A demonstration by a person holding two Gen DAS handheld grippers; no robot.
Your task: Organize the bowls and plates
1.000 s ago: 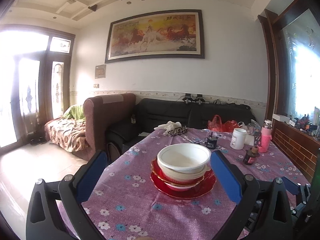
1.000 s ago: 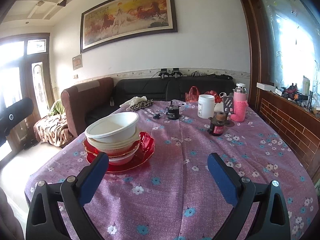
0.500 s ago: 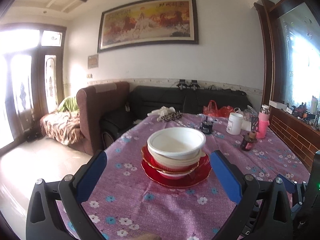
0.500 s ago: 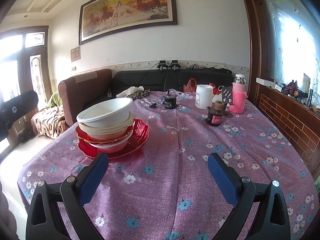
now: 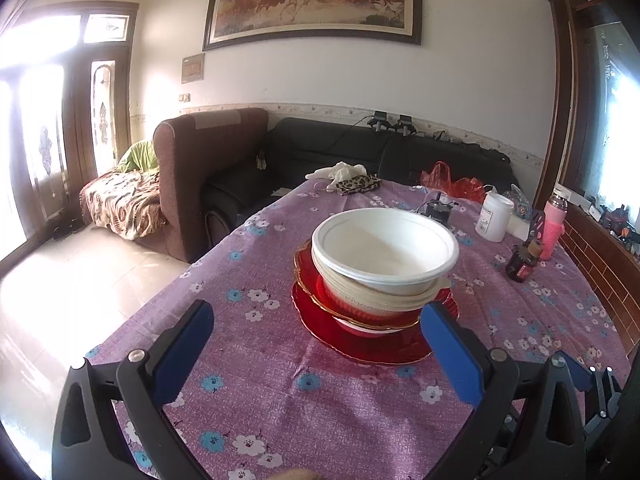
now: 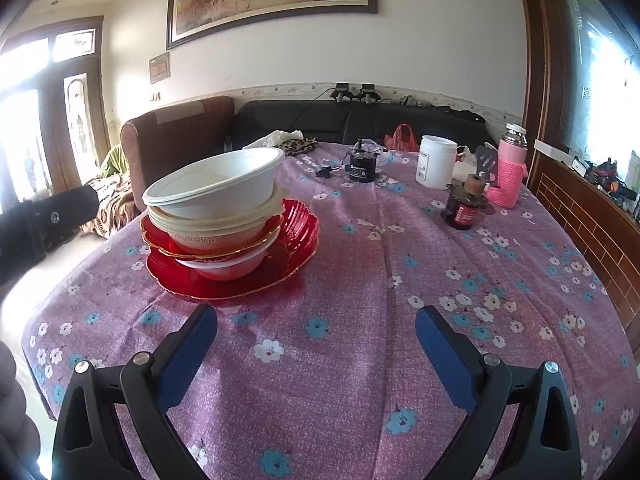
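A mixed stack stands on the purple flowered tablecloth. A white bowl (image 5: 384, 248) tops it, over cream bowls (image 5: 372, 296), a red gold-rimmed plate (image 5: 308, 280), another white bowl and a big red plate (image 5: 360, 344) at the bottom. In the right wrist view the white bowl (image 6: 216, 188) and the big red plate (image 6: 288, 256) sit at the left. My left gripper (image 5: 316, 332) is open and empty, just short of the stack. My right gripper (image 6: 316, 332) is open and empty over bare cloth, right of the stack.
At the table's far right stand a white jar (image 6: 435, 162), a pink flask (image 6: 510, 168), a dark bottle (image 6: 464, 208) and a small black device (image 6: 362, 164). A leopard pouch (image 5: 358, 184) lies at the far edge. Sofas stand beyond the table.
Both grippers have moved forward and tilted down toward the table. The stack looms larger in both views. Nothing on the table has moved.
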